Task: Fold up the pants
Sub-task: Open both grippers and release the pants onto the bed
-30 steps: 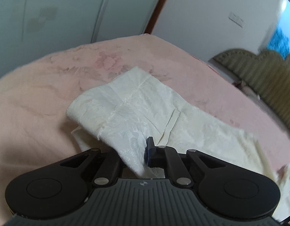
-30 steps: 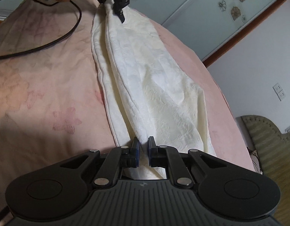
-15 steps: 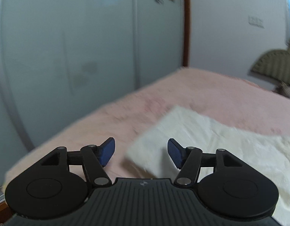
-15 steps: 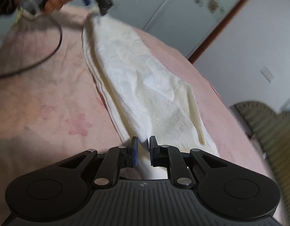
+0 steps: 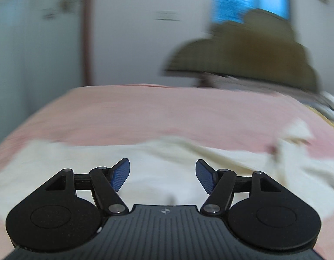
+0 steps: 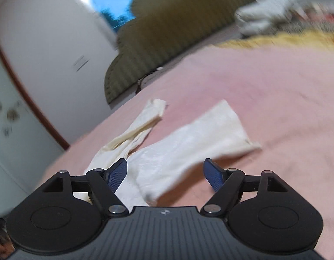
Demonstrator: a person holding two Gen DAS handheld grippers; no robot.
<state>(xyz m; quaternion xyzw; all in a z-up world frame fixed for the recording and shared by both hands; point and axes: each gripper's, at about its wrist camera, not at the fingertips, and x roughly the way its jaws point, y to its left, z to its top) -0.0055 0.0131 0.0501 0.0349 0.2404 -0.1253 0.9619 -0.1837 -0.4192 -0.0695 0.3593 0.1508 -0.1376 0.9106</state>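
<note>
Cream-white pants [image 5: 171,164] lie spread across the pink bed cover [image 5: 167,112], blurred in the left wrist view. My left gripper [image 5: 162,174] hovers above the cloth, its jaws opening, and the blue pads grip nothing. In the right wrist view the pants [image 6: 188,138] show two legs splayed apart on the bed cover [image 6: 275,99], one leg narrow and twisted at the left, the other broad and flat. My right gripper [image 6: 165,174] hangs over the near end of the cloth, jaws opening, with the fabric below the pads and not pinched.
An olive quilted headboard [image 6: 167,28] stands at the far end of the bed, also seen in the left wrist view as the headboard [image 5: 242,54]. A white bundle [image 6: 268,6] and a yellow blanket [image 6: 275,38] lie beyond. Wardrobe doors [image 5: 26,43] stand at the left.
Both grippers let go of the pants and opened wide. Both swung round quickly, so the views now face the headboard. The pants now lie with their legs splayed.
</note>
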